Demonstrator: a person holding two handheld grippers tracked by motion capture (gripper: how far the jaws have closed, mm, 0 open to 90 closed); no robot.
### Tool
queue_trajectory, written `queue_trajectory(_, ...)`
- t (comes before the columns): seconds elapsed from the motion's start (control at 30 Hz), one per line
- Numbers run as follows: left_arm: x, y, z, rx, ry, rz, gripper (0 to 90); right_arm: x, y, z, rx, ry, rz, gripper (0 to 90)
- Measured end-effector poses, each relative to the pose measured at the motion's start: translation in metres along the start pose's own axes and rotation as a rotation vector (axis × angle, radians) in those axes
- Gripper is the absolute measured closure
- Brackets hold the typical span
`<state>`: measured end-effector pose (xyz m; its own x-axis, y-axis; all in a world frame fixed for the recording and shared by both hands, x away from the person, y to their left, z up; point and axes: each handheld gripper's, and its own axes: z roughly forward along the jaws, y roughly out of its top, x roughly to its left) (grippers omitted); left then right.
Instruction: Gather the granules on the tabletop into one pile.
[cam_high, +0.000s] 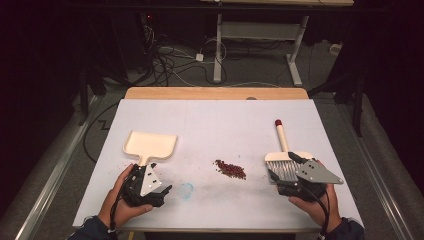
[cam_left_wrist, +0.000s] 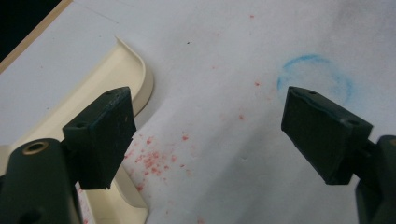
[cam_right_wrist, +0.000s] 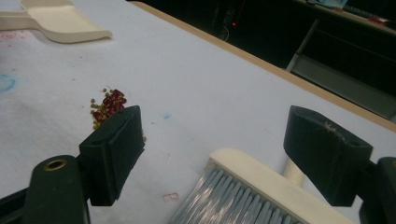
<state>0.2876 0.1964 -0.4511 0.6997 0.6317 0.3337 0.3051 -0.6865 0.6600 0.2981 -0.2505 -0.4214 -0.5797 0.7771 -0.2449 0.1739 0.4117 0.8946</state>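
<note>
Beans, small red and greenish ones (cam_high: 230, 169), lie heaped at the centre of the white-covered desk (cam_high: 215, 125), between the cream plastic dustpan (cam_high: 150, 145) at lower left and the cream-handled brush with grey bristles (cam_high: 283, 160) at lower right, probably laid out for sweeping. The left hand-held gripper (cam_left_wrist: 205, 135) stands spread beside the dustpan's handle. The right hand-held gripper (cam_right_wrist: 224, 154) is spread over the brush head, pinching nothing.
</note>
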Motion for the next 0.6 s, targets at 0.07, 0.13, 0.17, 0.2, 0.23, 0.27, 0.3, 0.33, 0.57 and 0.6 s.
queue_trajectory(0.07, 0.0007, -0.0004, 0.0002, -0.007, -0.003, -0.006, 17.0, 0.0022, 0.0007, -0.0006, -0.002, -0.001, -0.007, 20.1)
queue_trajectory(0.13, 0.0007, -0.0007, 0.0001, -0.008, -0.004, -0.003, 17.0, 0.0040, 0.0012, -0.0005, -0.003, 0.001, -0.008, 20.1)
queue_trajectory(0.17, 0.0009, -0.0007, 0.0000, -0.007, -0.005, 0.000, 16.9, 0.0046, 0.0010, -0.0002, -0.002, 0.009, -0.010, 19.7)
queue_trajectory(0.2, 0.0013, -0.0006, -0.0001, -0.008, -0.006, -0.002, 17.0, 0.0054, 0.0008, 0.0002, 0.001, 0.020, -0.014, 19.3)
queue_trajectory(0.23, 0.0016, -0.0004, 0.0000, -0.009, -0.005, -0.006, 17.0, 0.0064, 0.0007, 0.0011, 0.004, 0.019, -0.021, 19.3)
queue_trajectory(0.27, 0.0019, -0.0003, 0.0000, -0.008, -0.004, -0.006, 17.0, 0.0070, 0.0006, 0.0017, 0.009, 0.017, -0.026, 19.2)
queue_trajectory(0.3, 0.0018, -0.0001, 0.0001, -0.009, -0.006, -0.008, 16.9, 0.0076, 0.0006, 0.0018, 0.011, 0.018, -0.026, 19.3)
queue_trajectory(0.33, 0.0015, 0.0001, 0.0002, -0.007, -0.006, -0.006, 17.0, 0.0077, 0.0004, 0.0015, 0.011, 0.018, -0.028, 19.2)
queue_trajectory(0.57, 0.0007, 0.0016, 0.0026, 0.003, -0.010, 0.002, 17.0, 0.0038, -0.0008, 0.0003, 0.005, 0.008, -0.016, 19.3)
queue_trajectory(0.6, 0.0007, 0.0016, 0.0032, 0.002, -0.011, -0.001, 17.0, 0.0036, -0.0010, 0.0008, 0.008, 0.007, -0.016, 19.3)
